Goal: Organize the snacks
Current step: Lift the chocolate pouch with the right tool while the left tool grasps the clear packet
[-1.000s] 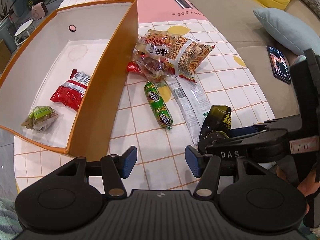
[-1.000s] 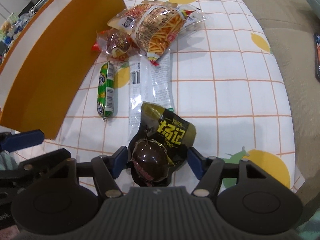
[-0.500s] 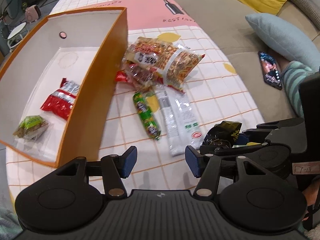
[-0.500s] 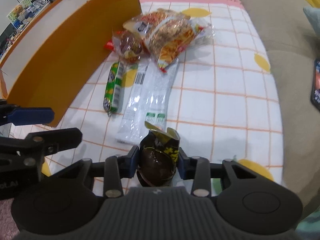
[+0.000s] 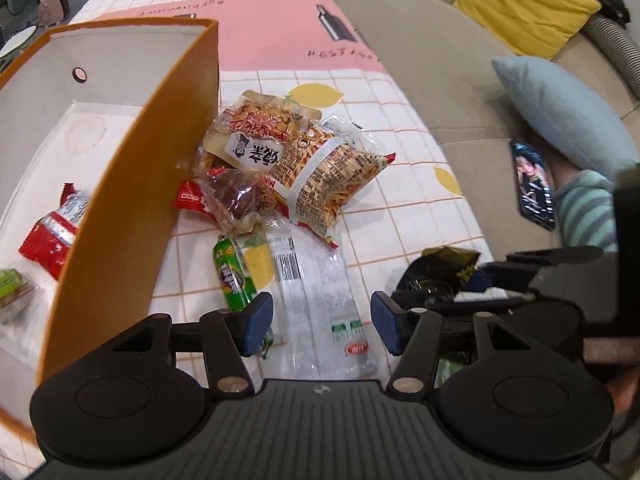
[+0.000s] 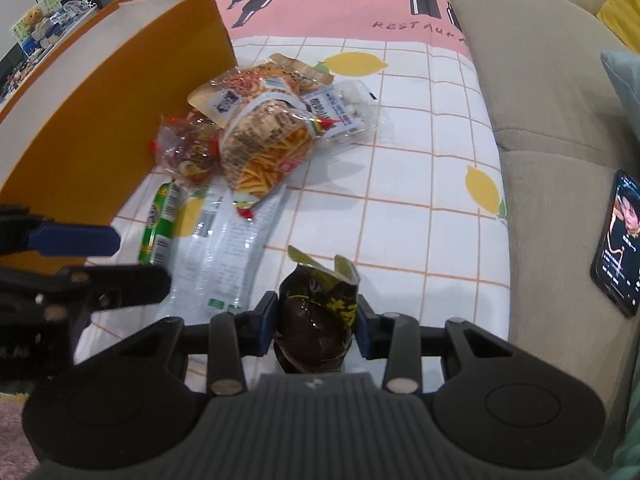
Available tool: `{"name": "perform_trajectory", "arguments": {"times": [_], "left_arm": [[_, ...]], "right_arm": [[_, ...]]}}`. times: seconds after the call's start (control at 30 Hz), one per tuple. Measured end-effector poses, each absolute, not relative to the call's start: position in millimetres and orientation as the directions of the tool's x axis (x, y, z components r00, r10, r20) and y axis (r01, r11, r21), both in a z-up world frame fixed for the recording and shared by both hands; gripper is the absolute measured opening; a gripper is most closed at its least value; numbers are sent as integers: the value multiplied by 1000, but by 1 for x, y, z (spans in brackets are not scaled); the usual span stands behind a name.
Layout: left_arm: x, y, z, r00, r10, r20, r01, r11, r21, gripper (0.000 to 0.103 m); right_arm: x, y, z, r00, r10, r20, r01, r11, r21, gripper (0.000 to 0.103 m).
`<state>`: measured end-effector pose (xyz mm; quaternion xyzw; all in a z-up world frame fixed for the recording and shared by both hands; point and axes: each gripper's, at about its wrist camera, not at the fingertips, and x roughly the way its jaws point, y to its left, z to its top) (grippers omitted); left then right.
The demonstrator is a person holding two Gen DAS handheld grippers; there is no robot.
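Note:
My right gripper [image 6: 316, 326] is shut on a dark brown snack packet [image 6: 320, 300] with yellow print, held clear of the tablecloth; the packet [image 5: 444, 268] also shows in the left wrist view. My left gripper [image 5: 322, 324] hangs open over a long clear packet [image 5: 316, 292], with a green sausage stick [image 5: 234, 276] by its left pad. Beyond them lies a pile: a noodle snack bag [image 5: 320, 168] and a see-through packet of red-brown pieces [image 5: 236, 196]. The orange box [image 5: 120, 208] on the left holds a red packet [image 5: 48, 236] and a small green one [image 5: 10, 288].
The checked tablecloth with lemons [image 6: 420, 168] runs to a beige sofa [image 6: 540, 80] on the right. A phone [image 6: 618, 248] lies on the sofa seat, beside a pale blue cushion [image 5: 560, 112] and a striped sleeve [image 5: 584, 204]. A yellow cushion [image 5: 524, 4] sits farther back.
My right gripper closed on the dark packet and raised it off the cloth. My left gripper slid right, from beside the box to above the clear packet.

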<state>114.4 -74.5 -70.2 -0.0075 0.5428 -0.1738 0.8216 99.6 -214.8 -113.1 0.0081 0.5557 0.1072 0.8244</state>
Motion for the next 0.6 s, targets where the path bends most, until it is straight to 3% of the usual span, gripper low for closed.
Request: {"name": "perform_trajectory", "arguments": {"times": [0.13,0.6], "left_arm": [[129,-83,-85,326,-231,-917,233,959,-159,81],[155,-106,-121,202,-145,-969,163,980,-112,85]], "right_arm": [[102,-220,-119,349,194,-917,-148,978,150,38],[106,-215,-125,356,223,-908,-207,966,156,42]]}}
